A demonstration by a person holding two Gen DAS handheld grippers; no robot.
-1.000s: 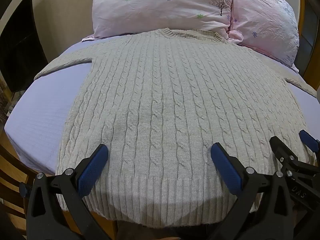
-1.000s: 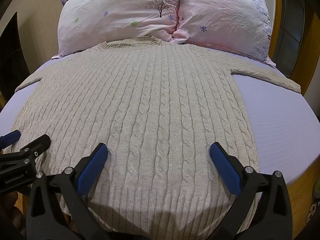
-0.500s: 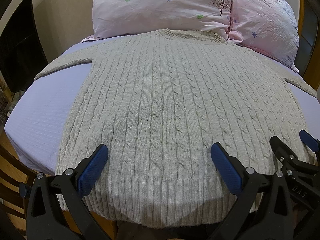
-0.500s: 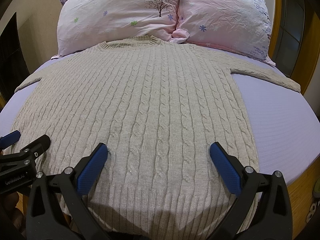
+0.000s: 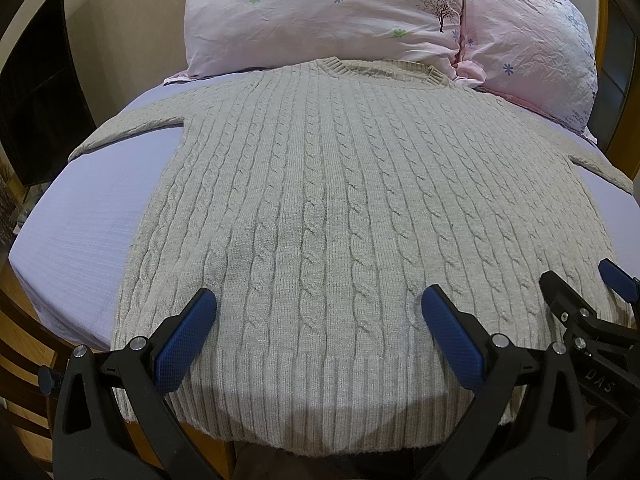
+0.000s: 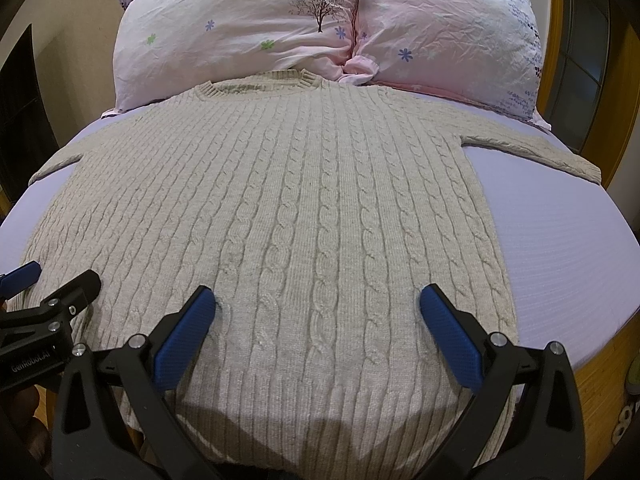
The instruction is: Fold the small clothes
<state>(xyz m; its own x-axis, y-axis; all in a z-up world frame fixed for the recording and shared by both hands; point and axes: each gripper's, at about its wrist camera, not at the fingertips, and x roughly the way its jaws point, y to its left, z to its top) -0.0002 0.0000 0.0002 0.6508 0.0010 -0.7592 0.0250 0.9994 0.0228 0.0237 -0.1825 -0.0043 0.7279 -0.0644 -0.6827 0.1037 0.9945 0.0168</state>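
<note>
A beige cable-knit sweater (image 5: pixel 328 208) lies flat and face up on the lavender bed sheet (image 5: pixel 80 232), collar toward the pillows, sleeves spread out to both sides. It also fills the right wrist view (image 6: pixel 304 216). My left gripper (image 5: pixel 318 316) is open and empty, hovering just above the sweater's ribbed hem on the left half. My right gripper (image 6: pixel 316 316) is open and empty above the hem on the right half. The right gripper shows at the right edge of the left wrist view (image 5: pixel 580 308). The left gripper shows at the left edge of the right wrist view (image 6: pixel 48 300).
Two pink floral pillows (image 6: pixel 240 28) (image 6: pixel 448 28) stand at the head of the bed behind the collar. A wooden bed frame (image 6: pixel 600 376) runs along the near and right edges. A dark panel (image 5: pixel 36 92) stands to the left.
</note>
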